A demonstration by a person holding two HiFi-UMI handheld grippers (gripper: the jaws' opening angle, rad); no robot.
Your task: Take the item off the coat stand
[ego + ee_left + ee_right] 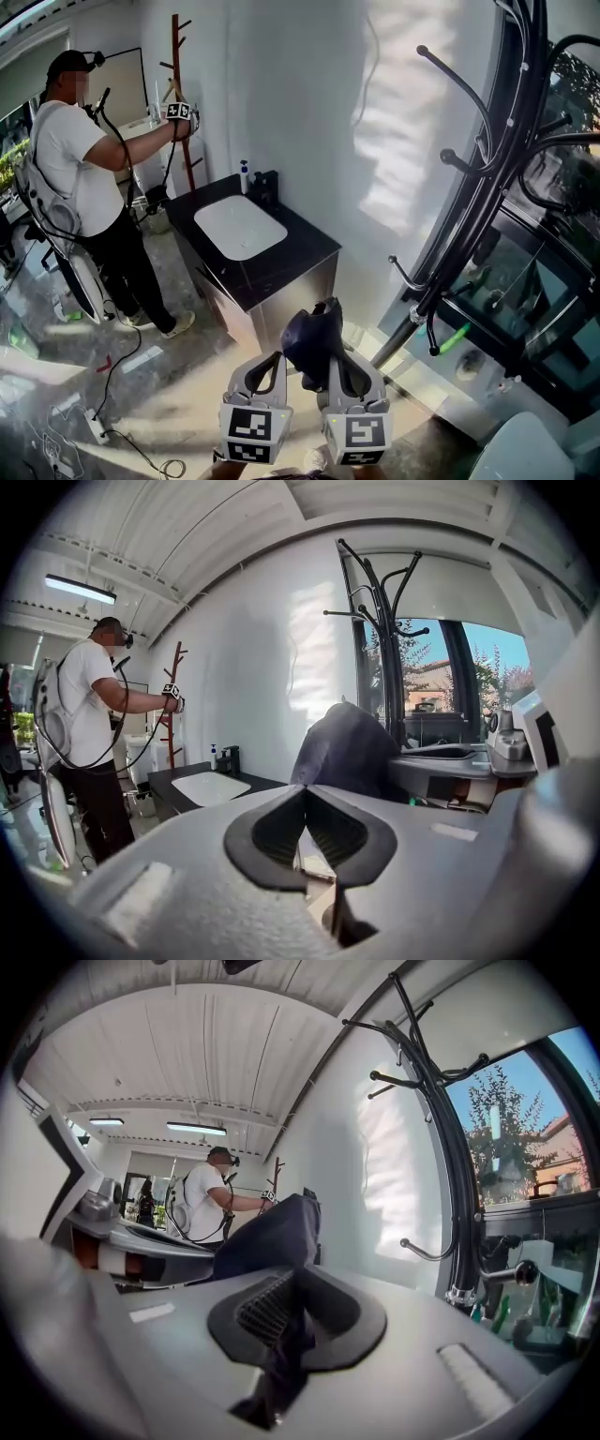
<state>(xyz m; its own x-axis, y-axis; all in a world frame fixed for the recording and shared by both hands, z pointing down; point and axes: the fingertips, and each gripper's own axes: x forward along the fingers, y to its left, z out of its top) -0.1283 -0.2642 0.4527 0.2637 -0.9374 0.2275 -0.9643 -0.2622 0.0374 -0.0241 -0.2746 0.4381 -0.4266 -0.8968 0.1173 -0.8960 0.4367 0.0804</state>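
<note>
A dark navy cloth item (312,339) is off the black coat stand (487,187) and hangs low in front of me. My right gripper (330,364) is shut on it; in the right gripper view the cloth (267,1237) runs down between the jaws of that gripper (295,1283). My left gripper (277,362) sits just left of the item, and in the left gripper view it (305,791) is shut at the tips with nothing in it, the cloth (345,752) just beyond. The stand's hooks (441,1119) are bare in the views given.
A black vanity with a white basin (240,227) stands ahead on the left. A person in a white shirt (70,169) holds a gripper at a brown wooden stand (180,84). Cables and a power strip (97,427) lie on the floor. Windows (553,309) are behind the black stand.
</note>
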